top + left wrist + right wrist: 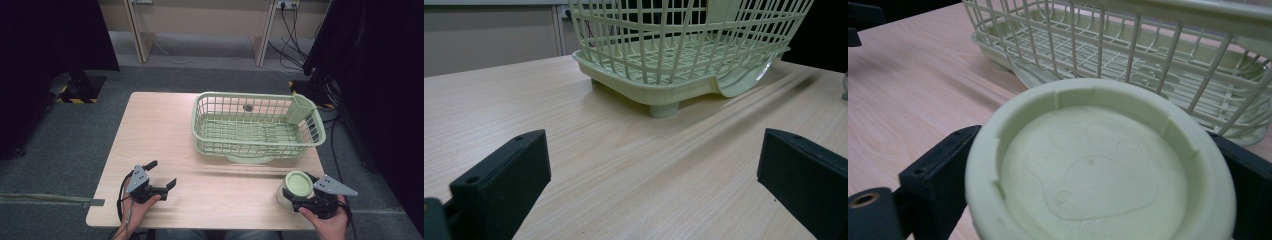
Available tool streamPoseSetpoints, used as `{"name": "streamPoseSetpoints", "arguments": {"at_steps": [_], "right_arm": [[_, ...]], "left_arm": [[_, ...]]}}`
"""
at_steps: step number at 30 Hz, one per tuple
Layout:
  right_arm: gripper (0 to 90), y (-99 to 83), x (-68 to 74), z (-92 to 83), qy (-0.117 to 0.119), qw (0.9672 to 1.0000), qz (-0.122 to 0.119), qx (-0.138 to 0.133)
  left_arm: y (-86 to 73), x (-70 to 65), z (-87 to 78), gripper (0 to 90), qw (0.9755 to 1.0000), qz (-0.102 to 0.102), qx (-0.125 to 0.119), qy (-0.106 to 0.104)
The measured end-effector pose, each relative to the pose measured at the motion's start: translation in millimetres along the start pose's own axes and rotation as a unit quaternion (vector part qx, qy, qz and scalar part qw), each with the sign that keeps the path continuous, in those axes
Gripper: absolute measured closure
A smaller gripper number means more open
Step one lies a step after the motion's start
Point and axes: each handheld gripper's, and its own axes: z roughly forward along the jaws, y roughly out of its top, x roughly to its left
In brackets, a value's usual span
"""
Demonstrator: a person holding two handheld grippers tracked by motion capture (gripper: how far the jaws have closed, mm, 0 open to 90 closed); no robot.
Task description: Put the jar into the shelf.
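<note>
Pale green plastic wire dish basket (257,127) sits at far right of the light wooden table (165,135). Clear glass jar with pale green lid (295,189) in front of it, near right edge, between right gripper (306,196) jaws. Left gripper (161,176) near left, well apart from jar.

Grey carpet floor (45,170); light wooden rectangular worktop (160,130); beige wooden desk legs (137,35) behind; black cables (292,45).

Black fingers (938,175) flank a green lid (1098,170), seemingly gripping it, before the basket (1128,45).
</note>
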Motion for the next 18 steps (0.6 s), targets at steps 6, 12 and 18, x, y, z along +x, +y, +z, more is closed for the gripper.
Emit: {"name": "streamPoseSetpoints", "arguments": {"at_steps": [6, 12, 18], "right_arm": [[11.5, -1.5, -1.3, 1.0, 0.0, 1.0, -0.001, -0.003], [11.8, -2.1, -1.7, 1.0, 0.0, 1.0, 0.001, -0.008], [11.9, 1.1, 0.3, 2.4, 0.005, 0.9999, 0.007, -0.009]], "left_arm": [[0.0, 0.0, 0.1, 0.3, 1.0, -0.001, 0.0, 0.0], [0.0, 0.2, -0.1, 0.3, 1.0, -0.001, 0.0, 0.0], [-0.1, 0.5, -0.3, 0.3, 1.0, -0.001, -0.001, 0.0]]}}
